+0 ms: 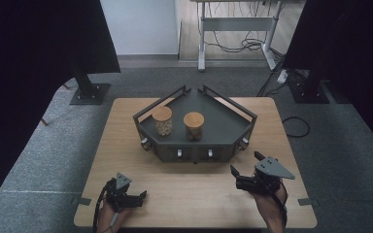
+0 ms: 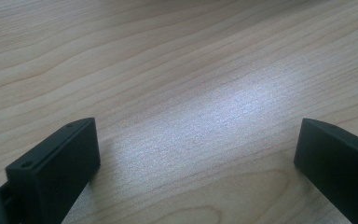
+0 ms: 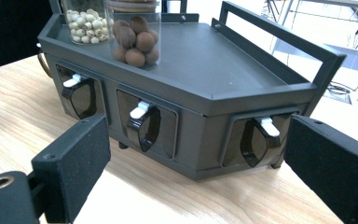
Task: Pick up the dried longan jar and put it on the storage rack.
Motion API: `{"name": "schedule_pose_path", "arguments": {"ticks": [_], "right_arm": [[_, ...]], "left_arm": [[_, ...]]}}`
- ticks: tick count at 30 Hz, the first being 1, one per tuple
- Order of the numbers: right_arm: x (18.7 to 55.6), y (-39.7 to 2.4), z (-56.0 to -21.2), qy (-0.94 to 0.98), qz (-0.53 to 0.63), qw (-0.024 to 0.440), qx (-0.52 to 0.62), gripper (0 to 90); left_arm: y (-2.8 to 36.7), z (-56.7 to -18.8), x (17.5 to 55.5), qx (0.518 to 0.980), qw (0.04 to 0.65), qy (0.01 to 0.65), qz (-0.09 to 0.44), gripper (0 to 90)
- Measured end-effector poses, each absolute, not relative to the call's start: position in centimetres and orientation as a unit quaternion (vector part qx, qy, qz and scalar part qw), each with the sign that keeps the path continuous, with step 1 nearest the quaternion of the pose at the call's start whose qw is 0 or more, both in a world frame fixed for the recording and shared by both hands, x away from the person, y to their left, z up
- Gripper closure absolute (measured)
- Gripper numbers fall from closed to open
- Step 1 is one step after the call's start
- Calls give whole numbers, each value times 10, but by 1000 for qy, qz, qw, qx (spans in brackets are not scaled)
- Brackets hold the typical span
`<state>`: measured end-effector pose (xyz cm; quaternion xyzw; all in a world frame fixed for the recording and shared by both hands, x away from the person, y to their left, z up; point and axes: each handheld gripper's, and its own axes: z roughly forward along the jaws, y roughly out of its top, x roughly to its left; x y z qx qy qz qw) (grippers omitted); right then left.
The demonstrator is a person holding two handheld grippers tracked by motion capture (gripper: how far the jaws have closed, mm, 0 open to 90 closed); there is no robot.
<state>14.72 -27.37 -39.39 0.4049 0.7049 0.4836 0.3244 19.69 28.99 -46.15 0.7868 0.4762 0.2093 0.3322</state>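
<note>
The right hand-held gripper (image 1: 245, 164) hovers wide open and empty just before the dark drawer rack (image 1: 223, 127), near its three white-tabbed drawers (image 3: 145, 122). Two cork-lidded jars (image 1: 162, 120) stand on top. The left hand-held gripper (image 1: 143, 195), also open and empty, rests low over the counter (image 1: 126, 145).

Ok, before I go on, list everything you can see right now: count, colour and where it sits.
Table: one, light wood, under everything.
Dispenser rack: one, dark grey, railed, five-sided, at the middle of the table's far half.
Rack taps: white levers in dark windows along the front faces; three in the right gripper view.
Jar of pale round pieces: one, clear with wooden lid, on the rack top, left.
Jar of brown balls: one, clear with wooden lid, on the rack top, right of the first.
Desk frame: one, light grey, on the floor beyond, cables under it.
Left hand-held gripper: black, near left edge, jaws open over bare wood.
Right hand-held gripper: black, near right, jaws open, facing the rack.
</note>
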Motion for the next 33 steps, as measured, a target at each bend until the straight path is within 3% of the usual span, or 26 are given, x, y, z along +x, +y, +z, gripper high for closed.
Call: {"name": "schedule_pose_path", "arguments": {"ticks": [33], "right_arm": [[125,-296,-423,692,451,344,447,59]], "left_arm": [[290,-461,197,787,331,476,209,0]]}}
